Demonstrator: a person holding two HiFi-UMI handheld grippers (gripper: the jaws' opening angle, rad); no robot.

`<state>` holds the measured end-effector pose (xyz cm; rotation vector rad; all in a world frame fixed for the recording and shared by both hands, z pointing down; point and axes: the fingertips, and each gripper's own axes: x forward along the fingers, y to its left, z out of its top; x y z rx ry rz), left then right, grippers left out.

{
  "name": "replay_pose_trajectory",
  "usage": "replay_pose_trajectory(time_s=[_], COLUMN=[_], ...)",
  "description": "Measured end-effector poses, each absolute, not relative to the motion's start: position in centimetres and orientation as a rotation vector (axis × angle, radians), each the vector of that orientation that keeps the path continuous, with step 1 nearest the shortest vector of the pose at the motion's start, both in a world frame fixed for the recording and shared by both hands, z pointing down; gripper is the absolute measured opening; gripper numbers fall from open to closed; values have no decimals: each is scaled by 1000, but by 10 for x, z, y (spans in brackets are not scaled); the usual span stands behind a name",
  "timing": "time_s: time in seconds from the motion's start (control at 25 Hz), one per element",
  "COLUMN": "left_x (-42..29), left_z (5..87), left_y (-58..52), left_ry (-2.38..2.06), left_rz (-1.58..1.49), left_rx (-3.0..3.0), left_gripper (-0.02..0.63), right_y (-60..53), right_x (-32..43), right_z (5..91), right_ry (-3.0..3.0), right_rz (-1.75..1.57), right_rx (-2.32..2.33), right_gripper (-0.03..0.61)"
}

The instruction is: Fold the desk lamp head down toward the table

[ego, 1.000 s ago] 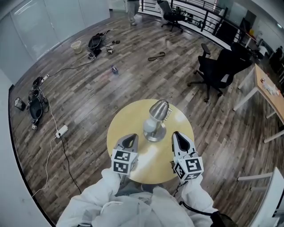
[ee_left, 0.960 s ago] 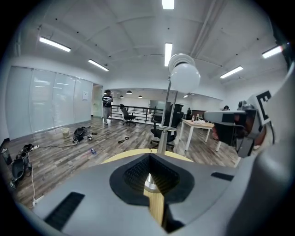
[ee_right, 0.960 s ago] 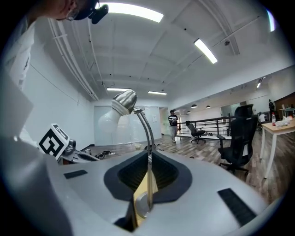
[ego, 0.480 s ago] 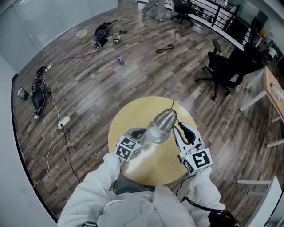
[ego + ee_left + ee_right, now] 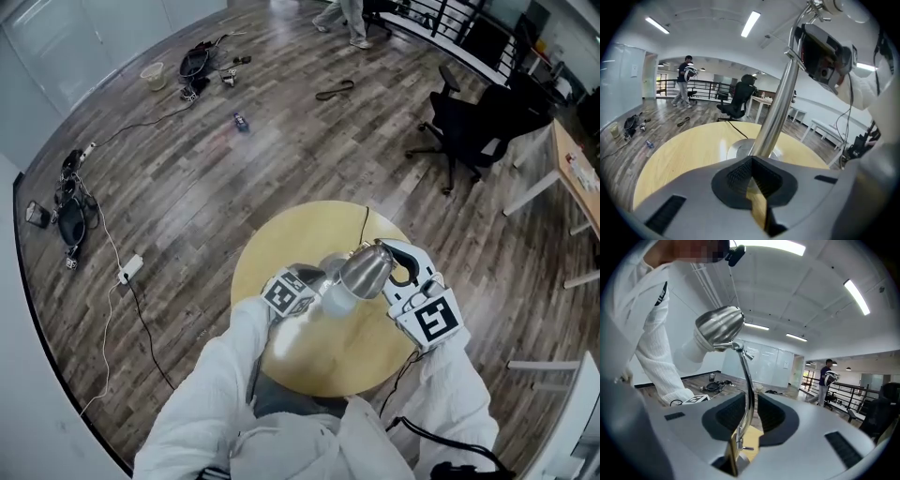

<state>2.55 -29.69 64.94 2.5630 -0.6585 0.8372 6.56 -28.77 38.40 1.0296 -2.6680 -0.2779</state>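
The desk lamp stands on a round yellow table (image 5: 281, 248). Its silver head (image 5: 364, 270) points its white bulb (image 5: 337, 300) toward me. My left gripper (image 5: 309, 281) sits low at the lamp's left. In the left gripper view its jaws (image 5: 750, 171) are shut and empty, just short of the chrome pole (image 5: 776, 112) and round base (image 5: 740, 150). My right gripper (image 5: 398, 267) is at the head's right side. Its jaws (image 5: 746, 411) are opening, with the thin chrome neck (image 5: 749, 394) standing between the pads, below the head (image 5: 719, 326).
The lamp's black cord (image 5: 366, 225) runs off the table's far edge. A black office chair (image 5: 459, 127) and a wooden desk (image 5: 572, 178) stand to the right. Cables and gear (image 5: 70, 206) lie on the wood floor at left. A person (image 5: 686, 79) walks far off.
Both grippers have closed in on the lamp. The left one dropped to the pole near the base. The right one moved up to the neck and its jaws parted.
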Motion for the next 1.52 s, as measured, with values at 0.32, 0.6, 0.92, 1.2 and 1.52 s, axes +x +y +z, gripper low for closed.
replay_pose_trajectory(time_s=[0.32, 0.6, 0.92, 1.2, 1.52], left_x=[23, 25, 28, 26, 29], left_z=[672, 686, 689, 689, 683], left_y=[-308, -303, -306, -303, -302], left_ry=[-542, -447, -451, -445, -445], left_rz=[919, 994, 1003, 989, 961], left_rx=[2598, 2593, 2580, 2579, 2574], left_gripper=[0, 0, 0, 0, 0], right_y=[-283, -258, -247, -232, -226], right_x=[46, 39, 31, 17, 14], right_z=[377, 410, 410, 432, 447], right_ry=[-2688, -2491, -2497, -2412, -2336], right_rz=[-413, -485, -700, -826, -953], right_rx=[972, 867, 922, 843, 847], right_gripper=[48, 48, 60, 84, 98])
